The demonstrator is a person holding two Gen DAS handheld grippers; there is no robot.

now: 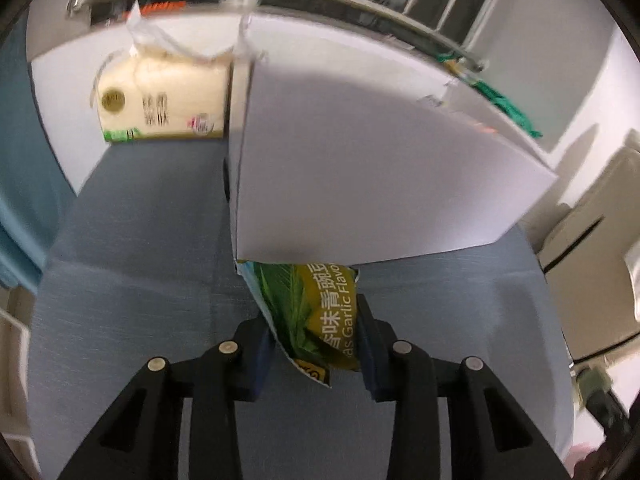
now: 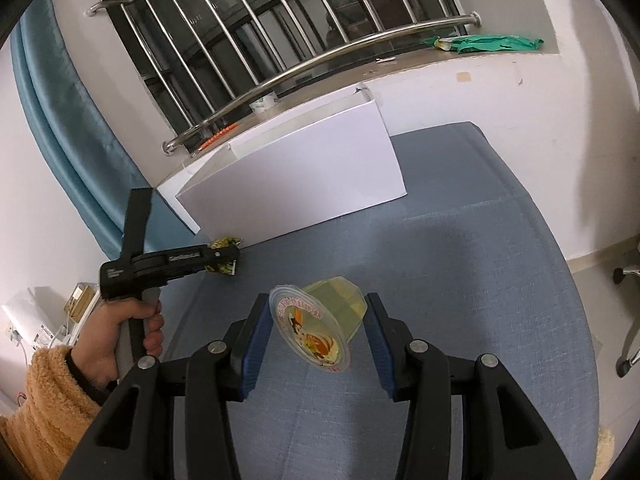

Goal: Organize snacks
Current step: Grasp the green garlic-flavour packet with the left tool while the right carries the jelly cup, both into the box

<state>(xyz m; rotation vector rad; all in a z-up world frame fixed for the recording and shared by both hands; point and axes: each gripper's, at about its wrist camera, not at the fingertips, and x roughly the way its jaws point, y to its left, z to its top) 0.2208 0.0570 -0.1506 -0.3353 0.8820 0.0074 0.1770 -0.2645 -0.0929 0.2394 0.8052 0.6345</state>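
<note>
Left gripper pinching green garlic-flavour snack packet between blue pads, packet's far end just under near corner of white box. Right gripper clamped on yellow jelly cup, cup tilted, lid facing camera, held above blue tablecloth, near side of white box. Tissue pack left of box.

My left tool has black arms and blue pads. It grips a green and olive-yellow snack packet with white lettering. The box is plain white. The desk cover is grey-blue. My right tool holds a translucent yellow jelly cup.
</note>
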